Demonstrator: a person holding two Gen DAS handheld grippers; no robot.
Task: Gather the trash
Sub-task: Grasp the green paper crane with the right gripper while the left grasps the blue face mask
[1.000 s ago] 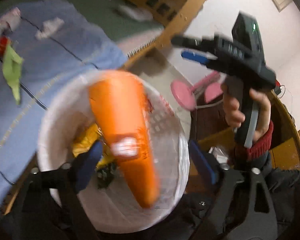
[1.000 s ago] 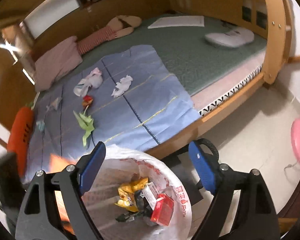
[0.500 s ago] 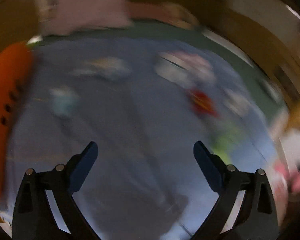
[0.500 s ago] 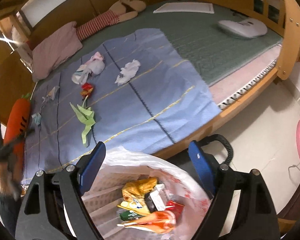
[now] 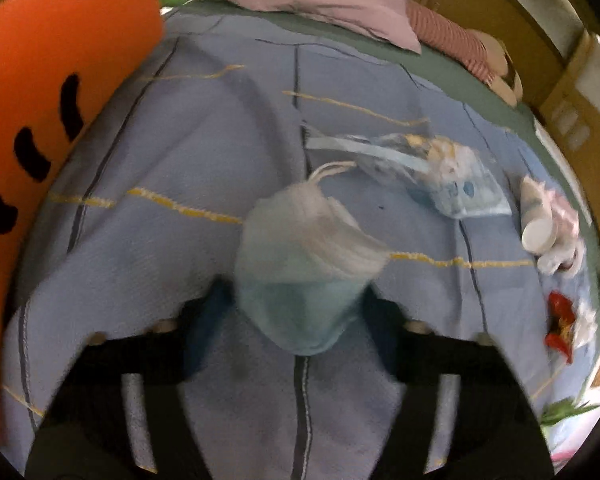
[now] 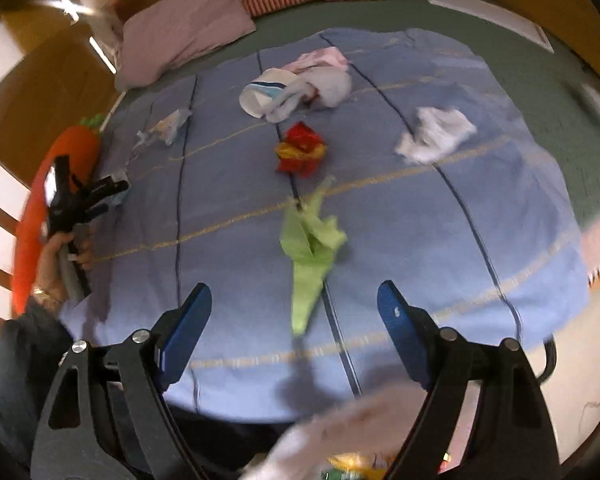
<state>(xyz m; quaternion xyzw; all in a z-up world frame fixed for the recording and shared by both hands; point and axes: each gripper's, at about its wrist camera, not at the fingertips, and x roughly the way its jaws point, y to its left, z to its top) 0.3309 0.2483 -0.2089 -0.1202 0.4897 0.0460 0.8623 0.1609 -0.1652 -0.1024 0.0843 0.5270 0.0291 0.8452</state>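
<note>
Left gripper (image 5: 298,320) fingertips hidden behind the mask (image 5: 308,264), grip unclear; whole left view smeared. Carrot (image 5: 40,120) cut off at the edge. Bag (image 6: 340,436) just a blur at the bottom of the right view, contents barely showing
</note>
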